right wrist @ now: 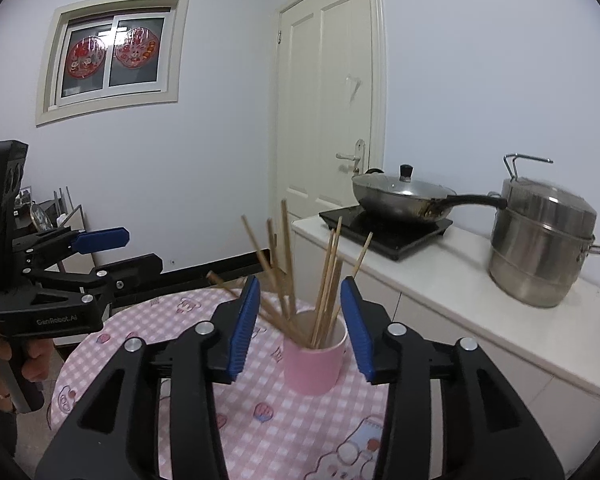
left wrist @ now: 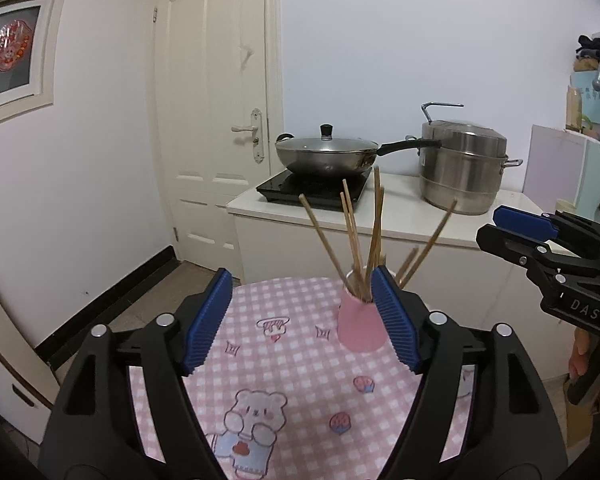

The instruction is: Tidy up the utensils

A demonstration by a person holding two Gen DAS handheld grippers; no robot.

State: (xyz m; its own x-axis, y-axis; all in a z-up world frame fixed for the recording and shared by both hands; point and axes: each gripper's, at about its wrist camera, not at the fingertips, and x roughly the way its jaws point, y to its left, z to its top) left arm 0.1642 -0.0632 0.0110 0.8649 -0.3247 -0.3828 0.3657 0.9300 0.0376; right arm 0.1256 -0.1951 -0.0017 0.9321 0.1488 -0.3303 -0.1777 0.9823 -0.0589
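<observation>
A pink cup (left wrist: 360,326) stands upright on the round table with a pink checked cloth (left wrist: 284,360). Several wooden chopsticks (left wrist: 352,240) stand in it, fanned out. My left gripper (left wrist: 304,320) is open and empty, above the table, with the cup just behind its right finger. In the right wrist view the cup (right wrist: 314,360) with chopsticks (right wrist: 324,292) sits between the open fingers of my right gripper (right wrist: 298,326), a little beyond them. The right gripper is empty. Each gripper also shows from the side in the other view: the right one (left wrist: 516,236), the left one (right wrist: 112,254).
A white counter (left wrist: 380,216) behind the table holds a black induction hob (left wrist: 312,192) with a lidded wok (left wrist: 328,154) and a steel steamer pot (left wrist: 462,168). A white door (left wrist: 212,120) is at the back left. A window (right wrist: 112,56) is in the left wall.
</observation>
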